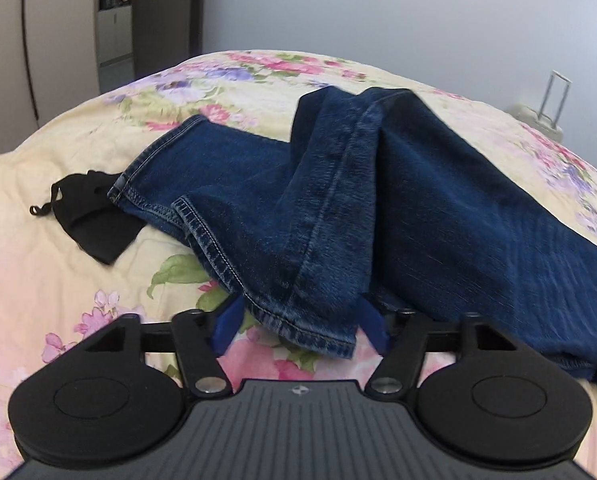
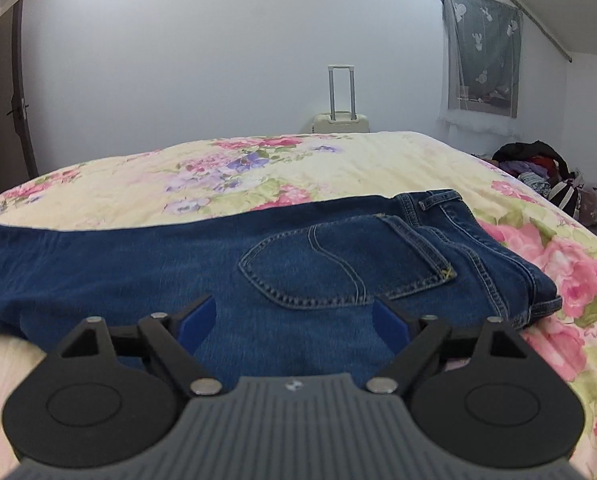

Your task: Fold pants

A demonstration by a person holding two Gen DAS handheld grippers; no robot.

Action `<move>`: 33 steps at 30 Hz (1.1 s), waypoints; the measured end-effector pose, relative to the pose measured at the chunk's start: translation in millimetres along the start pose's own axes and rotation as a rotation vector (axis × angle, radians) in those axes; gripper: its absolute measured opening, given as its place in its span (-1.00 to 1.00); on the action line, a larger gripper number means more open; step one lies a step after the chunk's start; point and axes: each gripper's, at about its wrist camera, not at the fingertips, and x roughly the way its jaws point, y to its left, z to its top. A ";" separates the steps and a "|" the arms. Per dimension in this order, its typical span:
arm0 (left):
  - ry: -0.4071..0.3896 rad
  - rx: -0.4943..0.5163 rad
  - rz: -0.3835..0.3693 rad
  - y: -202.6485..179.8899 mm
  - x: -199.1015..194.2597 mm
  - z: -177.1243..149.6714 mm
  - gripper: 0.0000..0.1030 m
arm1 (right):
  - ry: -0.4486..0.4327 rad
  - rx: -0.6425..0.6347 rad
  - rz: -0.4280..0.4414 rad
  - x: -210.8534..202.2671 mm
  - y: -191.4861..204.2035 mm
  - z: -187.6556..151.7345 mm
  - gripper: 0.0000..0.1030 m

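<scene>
Dark blue jeans (image 1: 338, 200) lie on a floral bedspread (image 1: 78, 272), legs crumpled and overlapping, hems toward the left wrist camera. My left gripper (image 1: 298, 320) is open, its blue fingers (image 1: 228, 322) on either side of the nearest leg hem, which drapes between them. In the right wrist view the waist end of the jeans (image 2: 338, 260) lies flat with the back pocket up. My right gripper (image 2: 294, 320) is open just above the denim below the pocket, holding nothing.
A black cloth item (image 1: 94, 216) lies on the bed left of the leg hems. A cream suitcase (image 2: 340, 120) stands behind the bed by the wall. A pile of clothes (image 2: 546, 176) sits on the floor at the right.
</scene>
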 end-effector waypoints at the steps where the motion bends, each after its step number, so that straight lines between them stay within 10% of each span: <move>1: 0.014 -0.007 -0.003 0.8 4.9 2.7 -0.16 | 0.007 -0.023 -0.001 -2.0 3.2 -5.2 0.59; 3: 0.034 0.017 0.011 -0.9 8.4 9.0 -0.83 | 0.020 -0.061 -0.024 -2.4 6.9 -11.6 0.59; 7: -0.082 0.121 0.040 -4.0 -23.2 34.6 -0.91 | 0.108 -0.112 -0.141 18.1 1.0 -11.2 0.59; 18: -0.237 0.322 0.297 3.3 -41.2 181.4 -0.91 | 0.179 -0.117 -0.111 24.4 -0.7 -12.3 0.59; 20: -0.217 0.346 0.345 -0.3 -17.1 191.7 -0.86 | 0.173 -0.139 -0.103 21.1 2.6 -11.7 0.59; 27: -0.083 0.339 0.477 12.7 42.8 168.2 0.67 | 0.147 -0.219 -0.084 8.6 13.4 -12.3 0.59; 33: -0.034 0.091 0.265 52.0 21.6 135.4 0.48 | 0.164 -0.163 -0.099 0.3 9.8 -11.5 0.57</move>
